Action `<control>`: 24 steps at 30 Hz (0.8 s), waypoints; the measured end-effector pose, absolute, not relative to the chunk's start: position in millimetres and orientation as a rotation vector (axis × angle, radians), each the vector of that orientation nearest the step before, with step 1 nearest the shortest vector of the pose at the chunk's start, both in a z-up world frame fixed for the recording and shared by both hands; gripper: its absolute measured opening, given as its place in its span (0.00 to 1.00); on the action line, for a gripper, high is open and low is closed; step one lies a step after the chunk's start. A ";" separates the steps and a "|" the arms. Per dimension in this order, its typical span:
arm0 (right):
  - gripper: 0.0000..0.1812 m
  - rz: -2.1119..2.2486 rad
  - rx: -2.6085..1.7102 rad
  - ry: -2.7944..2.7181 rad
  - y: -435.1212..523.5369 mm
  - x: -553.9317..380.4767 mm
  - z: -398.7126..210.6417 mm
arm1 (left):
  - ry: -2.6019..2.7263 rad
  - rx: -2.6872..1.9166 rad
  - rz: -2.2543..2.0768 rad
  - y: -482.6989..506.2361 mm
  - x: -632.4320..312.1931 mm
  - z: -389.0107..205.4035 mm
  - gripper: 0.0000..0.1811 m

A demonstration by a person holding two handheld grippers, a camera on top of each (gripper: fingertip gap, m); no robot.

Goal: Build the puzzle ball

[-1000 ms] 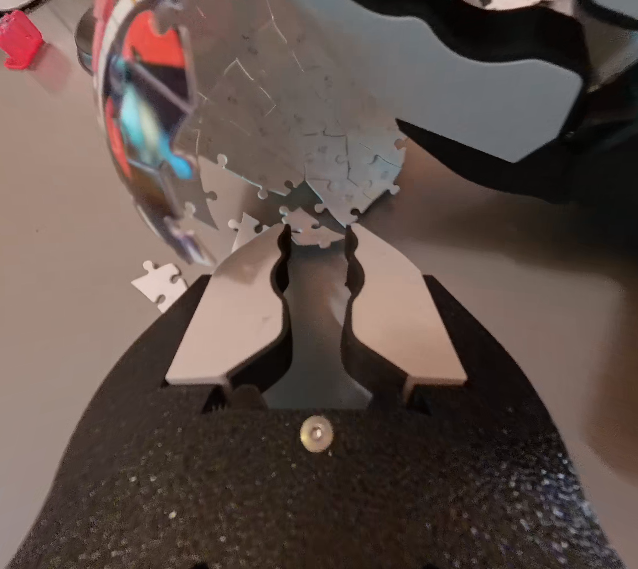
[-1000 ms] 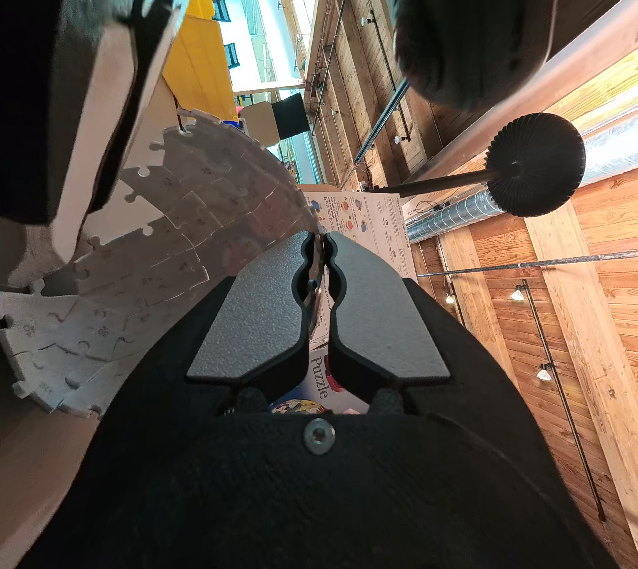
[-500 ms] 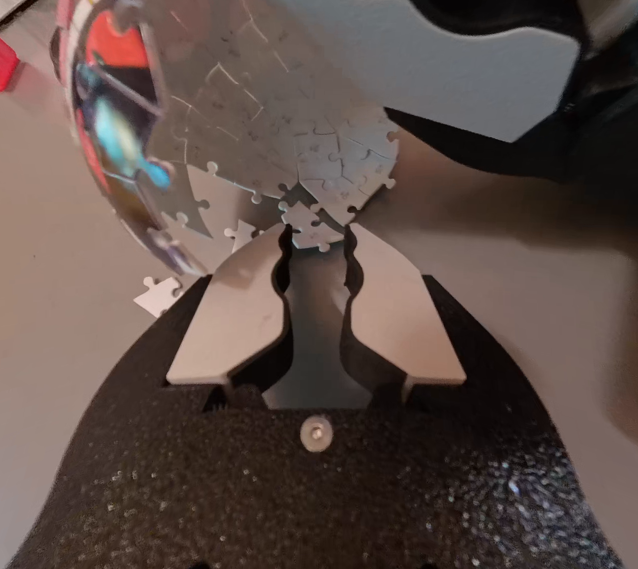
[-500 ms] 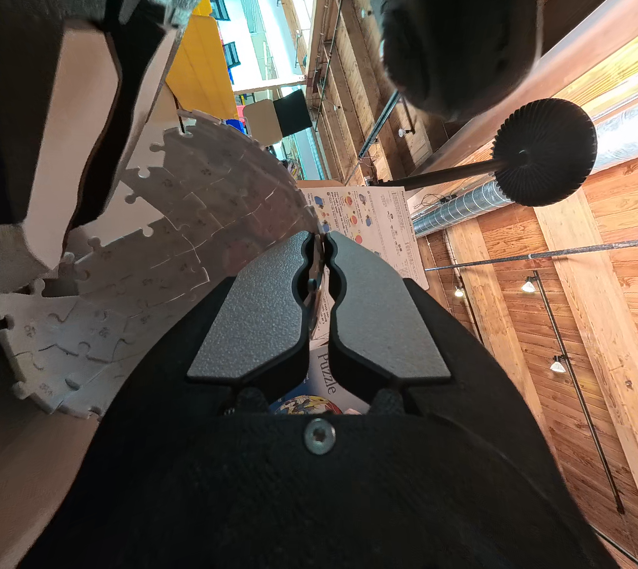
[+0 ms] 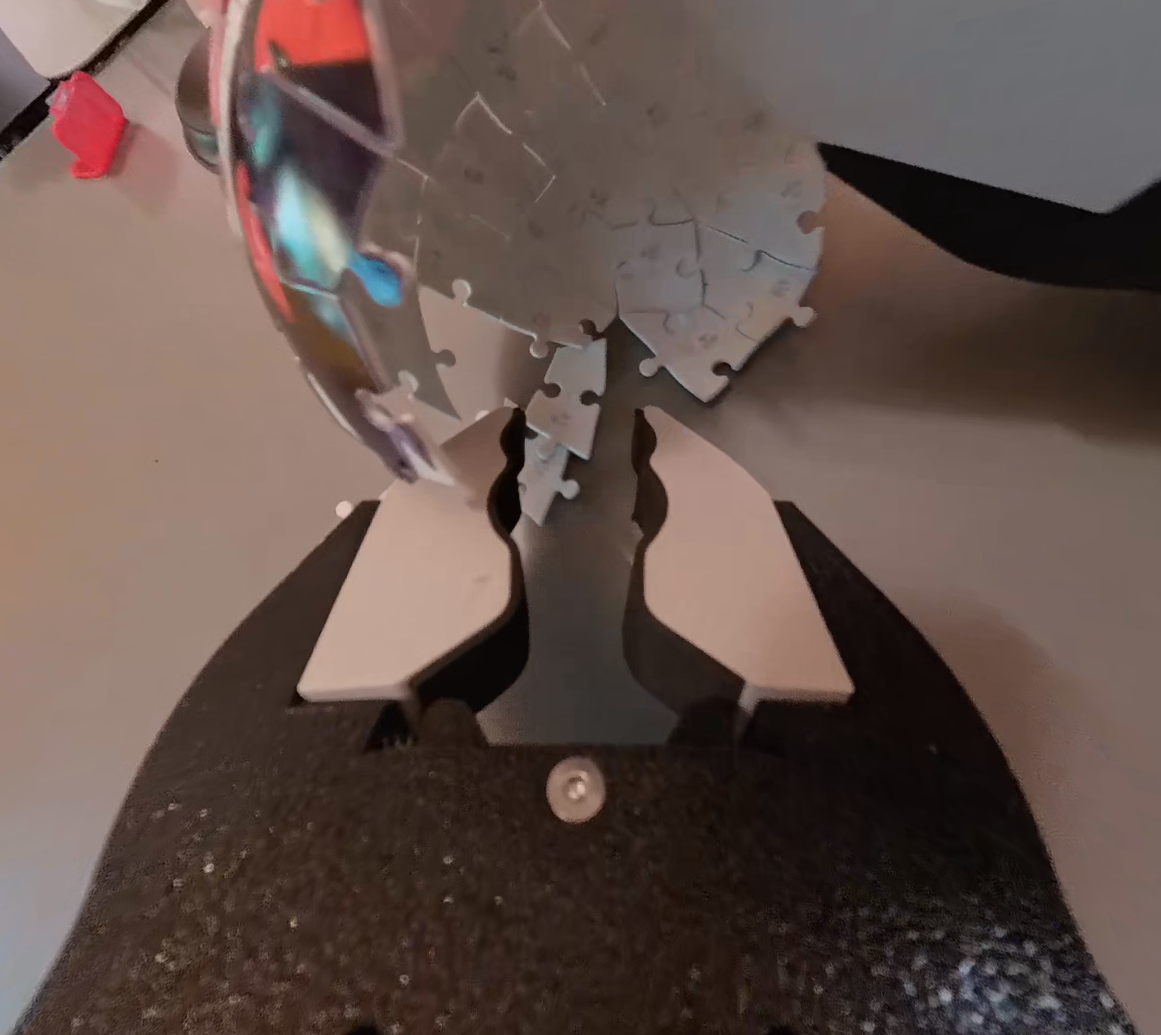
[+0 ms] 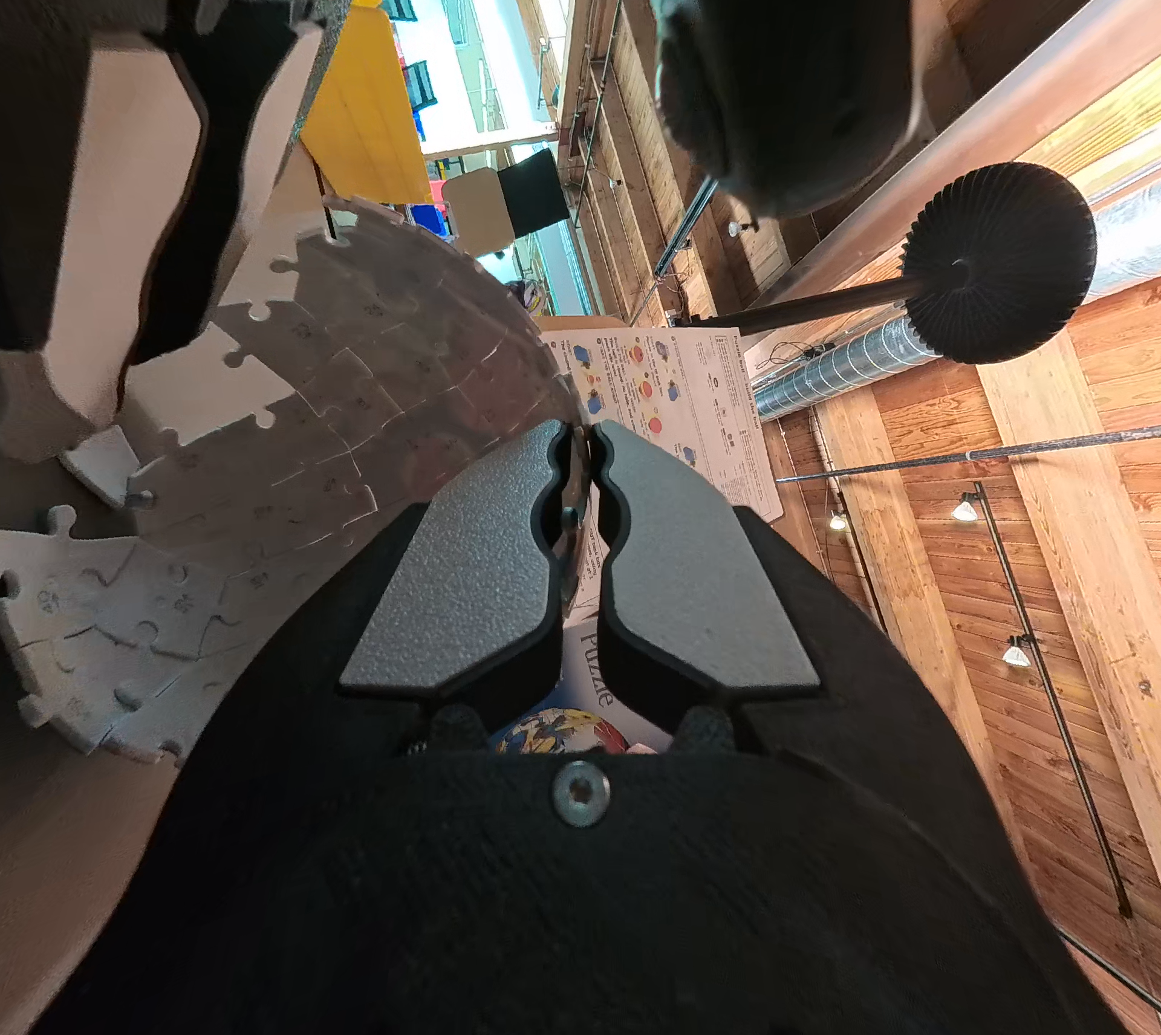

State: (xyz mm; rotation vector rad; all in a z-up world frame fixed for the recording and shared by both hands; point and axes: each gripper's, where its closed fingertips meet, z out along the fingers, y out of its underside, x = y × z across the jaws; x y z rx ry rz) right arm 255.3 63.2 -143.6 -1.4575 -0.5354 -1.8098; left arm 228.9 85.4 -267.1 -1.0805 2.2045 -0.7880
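Two grippers: one holds the shell up, the other works at its ragged lower rim.
Shell (image 5: pixel 565 138): a part-built curved puzzle ball, held off the table (image 5: pixel 125 345), grey backs toward the left camera and the printed face showing at 9 o'clock; in the right wrist view its inner side fills 9 o'clock.
Right gripper (image 6: pixel 583 439): fingers pressed together on the shell's edge, which runs down between them; probably a steadying hold, so the rim stays put while pieces go in.
Left gripper (image 5: pixel 575 427): fingers spread, nothing pinched, tips at 6 o'clock of the shell.
Piece (image 5: pixel 568 408): a grey wedge hanging just under the rim gap, its lower end between the spread fingers and close to the left one; whether it is locked into the rim or only dangling, I cannot tell.
Second piece (image 5: pixel 546 480): smaller, just below the first, beside the left finger; loose or resting, unclear.
Why so placed: the open rim faces the left gripper, which likely suits pushing the wedge home.
Red block (image 5: pixel 88 128): on the table at 10 o'clock, well apart.
Sheet (image 6: pixel 666 408): printed paper behind the right fingers, at 12 o'clock.
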 end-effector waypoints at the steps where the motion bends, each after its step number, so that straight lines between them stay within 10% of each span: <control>1: 0.03 -1.814 -1.460 -0.535 62.8 256.0 -143.6 | 2.194 -1.100 -0.796 85.8 231.9 -267.7 0.18; 24: 0.03 -1.811 -1.469 -0.527 63.9 257.3 -144.8 | 2.265 -1.262 -0.749 74.4 221.1 -274.9 0.16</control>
